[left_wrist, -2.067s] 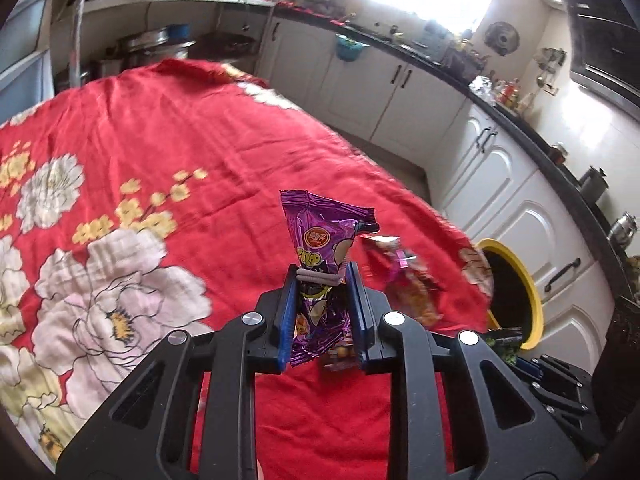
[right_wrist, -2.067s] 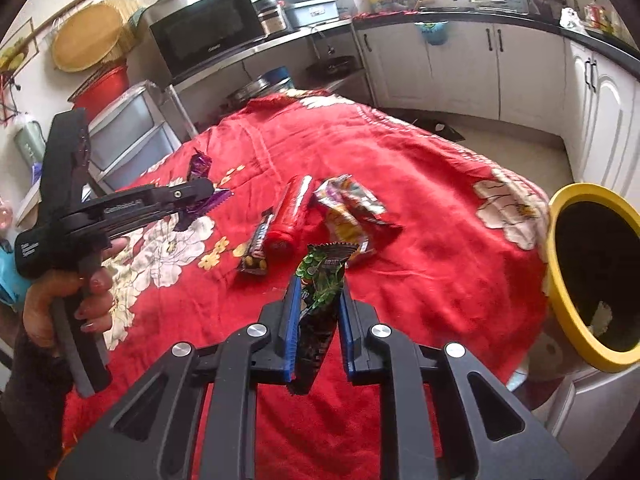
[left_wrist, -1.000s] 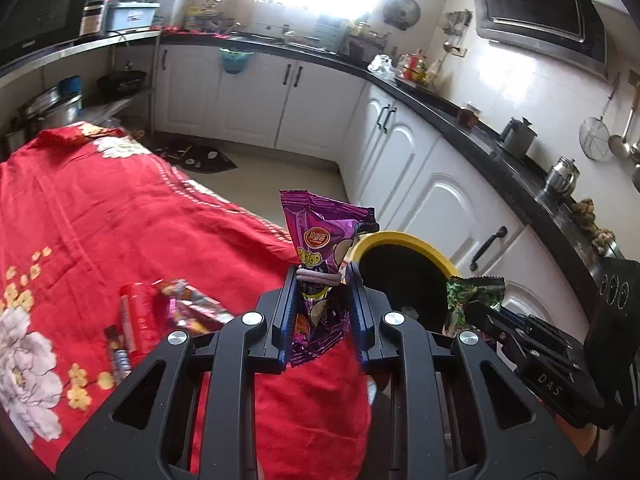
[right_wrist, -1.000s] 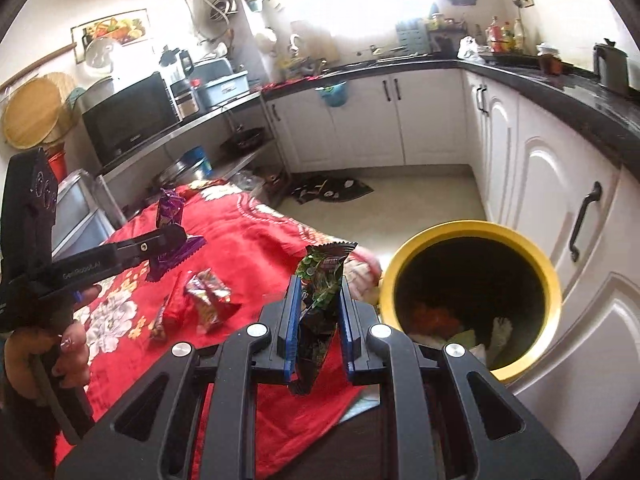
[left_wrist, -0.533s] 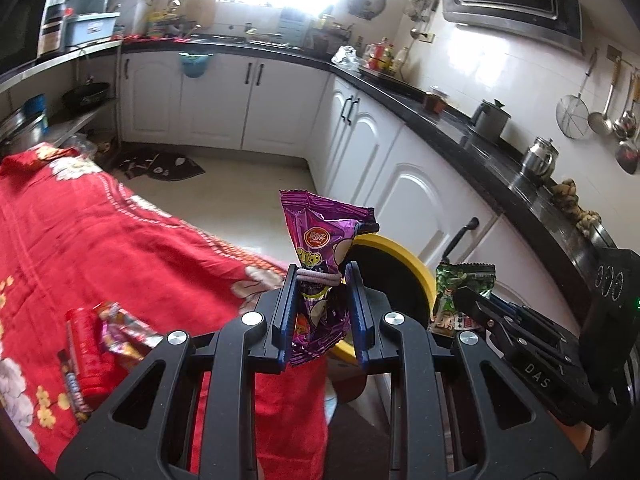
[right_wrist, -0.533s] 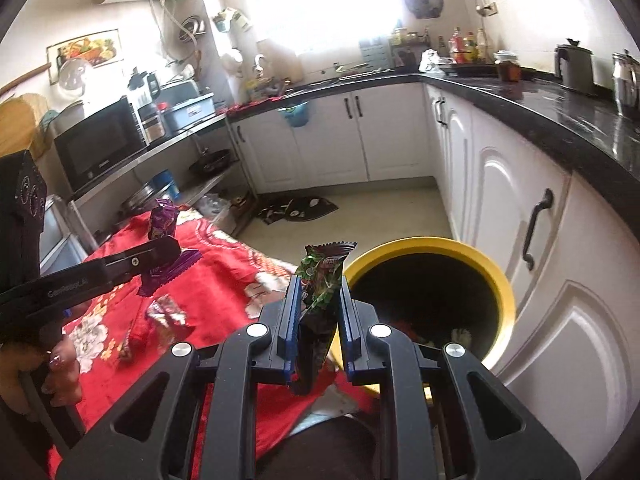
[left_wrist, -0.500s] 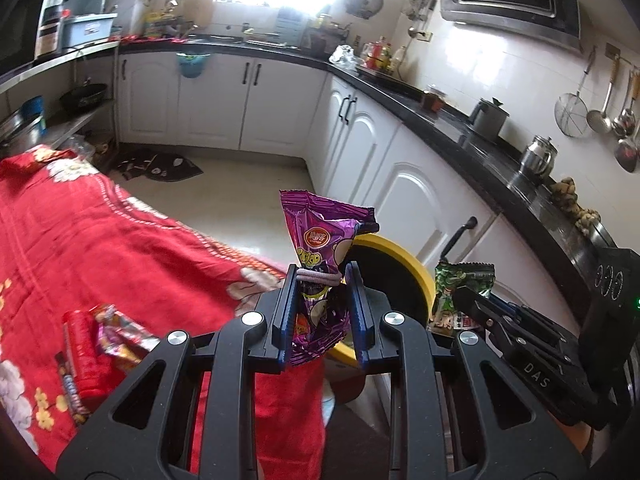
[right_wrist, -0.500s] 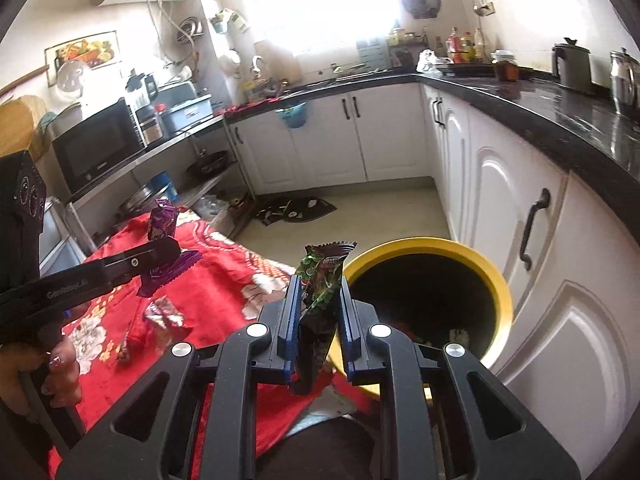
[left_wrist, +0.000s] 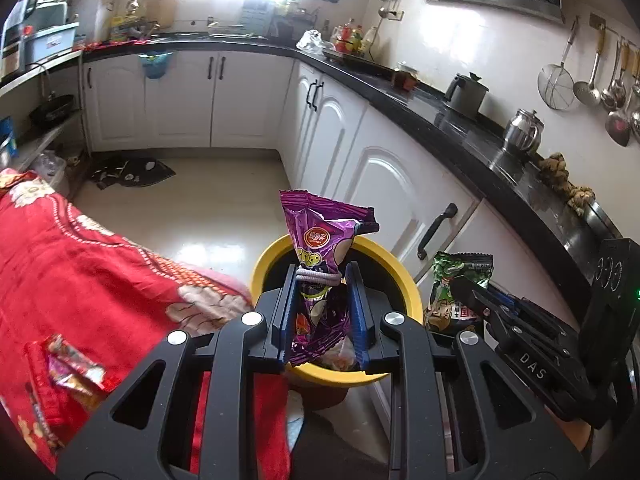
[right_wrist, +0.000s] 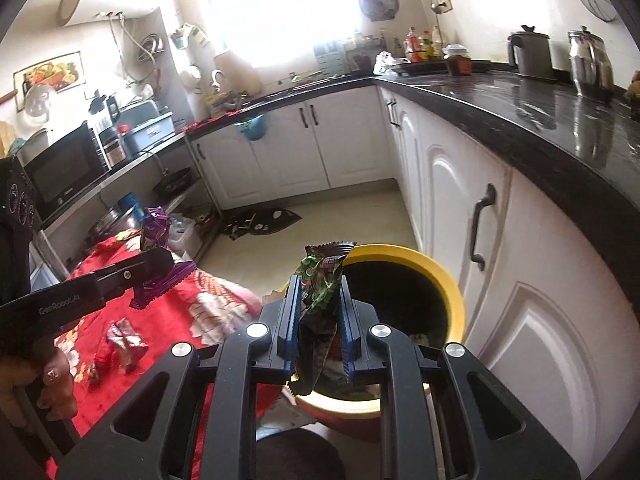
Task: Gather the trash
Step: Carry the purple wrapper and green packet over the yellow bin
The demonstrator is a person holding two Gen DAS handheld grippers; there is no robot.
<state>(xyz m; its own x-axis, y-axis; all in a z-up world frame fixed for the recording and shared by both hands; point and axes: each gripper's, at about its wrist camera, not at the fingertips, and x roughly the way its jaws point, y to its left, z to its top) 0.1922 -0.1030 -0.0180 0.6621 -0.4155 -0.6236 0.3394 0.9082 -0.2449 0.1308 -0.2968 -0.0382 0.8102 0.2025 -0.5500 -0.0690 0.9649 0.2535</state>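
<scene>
My left gripper (left_wrist: 322, 280) is shut on a purple snack wrapper (left_wrist: 324, 236) that stands upright between its blue pads. It hangs in front of the yellow-rimmed bin (left_wrist: 404, 276) on the floor. My right gripper (right_wrist: 319, 292) is shut on a green snack wrapper (right_wrist: 322, 276), just before the same bin (right_wrist: 448, 284), whose dark inside holds some trash. In the left wrist view the right gripper (left_wrist: 460, 288) and green wrapper (left_wrist: 456, 284) show at the bin's right. From the right wrist, the left gripper (right_wrist: 160, 260) with the purple wrapper (right_wrist: 154, 232) appears at far left, over the table.
A table under a red flowered cloth (left_wrist: 80, 272) lies to the left, with several wrappers (left_wrist: 72, 364) on it near the edge. White cabinets (right_wrist: 520, 280) under a black counter (right_wrist: 540, 120) stand right behind the bin. Bare floor (left_wrist: 192, 208) stretches beyond.
Both grippers have swung away from the table toward the bin, which now sits closer and more central in both views. Each still holds its wrapper.
</scene>
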